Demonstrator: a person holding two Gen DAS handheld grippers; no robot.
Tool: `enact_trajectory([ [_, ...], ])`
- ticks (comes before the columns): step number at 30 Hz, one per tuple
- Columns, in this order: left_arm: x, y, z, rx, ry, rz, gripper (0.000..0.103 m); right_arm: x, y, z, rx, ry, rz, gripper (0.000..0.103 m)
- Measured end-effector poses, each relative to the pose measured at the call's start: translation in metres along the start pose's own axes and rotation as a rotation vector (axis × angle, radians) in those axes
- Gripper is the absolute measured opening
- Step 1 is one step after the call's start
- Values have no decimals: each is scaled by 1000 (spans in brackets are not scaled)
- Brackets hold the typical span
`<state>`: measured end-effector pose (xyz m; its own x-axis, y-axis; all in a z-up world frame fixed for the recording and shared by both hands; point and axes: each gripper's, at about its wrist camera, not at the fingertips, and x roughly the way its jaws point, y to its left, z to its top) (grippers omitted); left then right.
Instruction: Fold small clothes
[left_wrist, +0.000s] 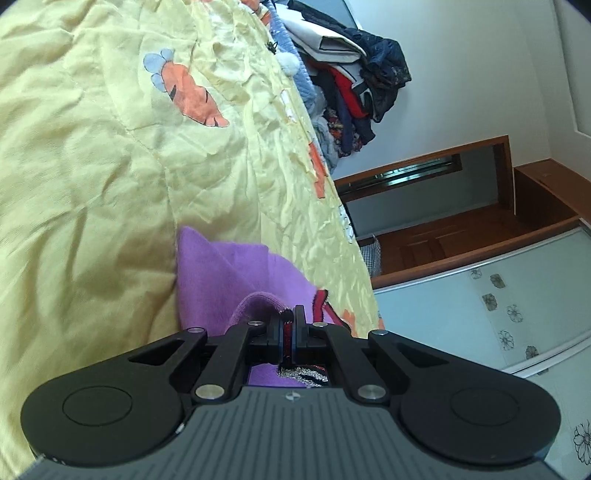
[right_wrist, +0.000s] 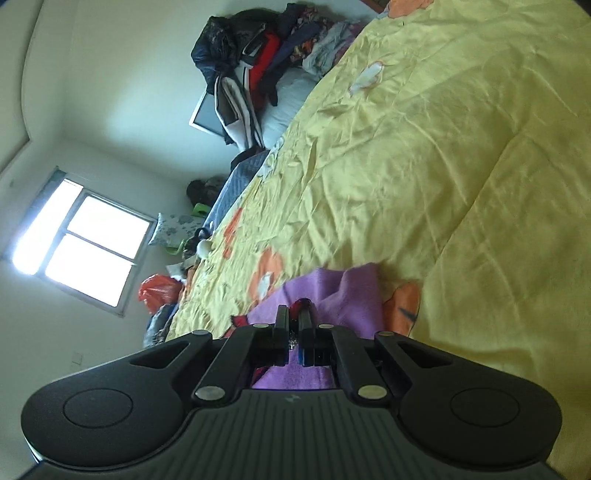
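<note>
No legible text, numbers or brand names are showing in either wrist view. A small embossed emblem is showing on each gripper housing (left_wrist: 291, 397), too small to read.

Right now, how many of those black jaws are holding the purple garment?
2. The left gripper is shut on the purple garment at a red-trimmed edge; the right gripper is shut on another edge. Both hold it over the yellow bedspread.

A crumpled pale yellow quilted bedspread (left_wrist: 110, 166) printed with orange carrots and pale blue leaves fills the left of the left wrist view. On it at lower centre lies a small purple knit garment (left_wrist: 221, 266) with a red, black and silver glittery patch. Both matte black two-finger grippers (left_wrist: 292, 314) (right_wrist: 293, 314) have blue-edged pads.
</note>
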<state>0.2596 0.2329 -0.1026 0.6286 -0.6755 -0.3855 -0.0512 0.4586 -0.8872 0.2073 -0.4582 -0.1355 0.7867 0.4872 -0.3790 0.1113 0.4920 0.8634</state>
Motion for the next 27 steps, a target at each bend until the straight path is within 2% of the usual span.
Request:
enact_trajectory([
  [3, 7, 5, 8, -18, -7, 43, 6, 7, 10, 2, -70, 0, -54, 10],
  [4, 7, 9, 12, -42, -17, 70, 19, 11, 11, 5, -48, 25, -69, 29],
  [5, 5, 12, 18, -70, -23, 74, 31, 14, 14, 8, -35, 39, -98, 57],
  [6, -2, 12, 21, -87, -57, 67, 37, 11, 21, 12, -53, 32, -104, 64],
  [7, -14, 8, 25, -82, -102, 66, 50, 5, 32, 14, -96, 13, -117, 70],
  [8, -26, 0, 27, -51, -130, 56, 54, -3, 45, 14, -157, 3, -145, 71],
  [10, -48, -25, 24, 52, -140, 48, 55, -16, 75, 5, -310, 16, -168, 71],
  [12, -56, -50, 8, 140, -106, 42, 67, -23, 100, -15, -447, 44, -165, 71],
  [13, -54, -60, -4, 179, -75, 37, 77, -22, 111, -27, -508, 65, -172, 71],
  [14, -47, -71, -18, 233, -45, 48, 78, -16, 120, -41, -574, 89, -199, 71],
  [15, -36, -82, -33, 298, -13, 91, 78, -7, 128, -53, -639, 113, -237, 71],
  [17, -9, -99, -60, 448, 19, 224, 78, 21, 140, -83, -777, 148, -359, 70],
  [20, 36, -114, -98, 675, -11, 462, 77, 56, 144, -114, -883, 174, -463, 71],
  [22, 60, -108, -109, 721, -22, 574, 78, 73, 143, -126, -910, 174, -495, 75],
  [25, 75, -103, -115, 772, -71, 657, 88, 84, 136, -125, -929, 132, -532, 88],
  [27, 75, -99, -115, 772, -85, 662, 92, 85, 127, -113, -902, 119, -542, 95],
])
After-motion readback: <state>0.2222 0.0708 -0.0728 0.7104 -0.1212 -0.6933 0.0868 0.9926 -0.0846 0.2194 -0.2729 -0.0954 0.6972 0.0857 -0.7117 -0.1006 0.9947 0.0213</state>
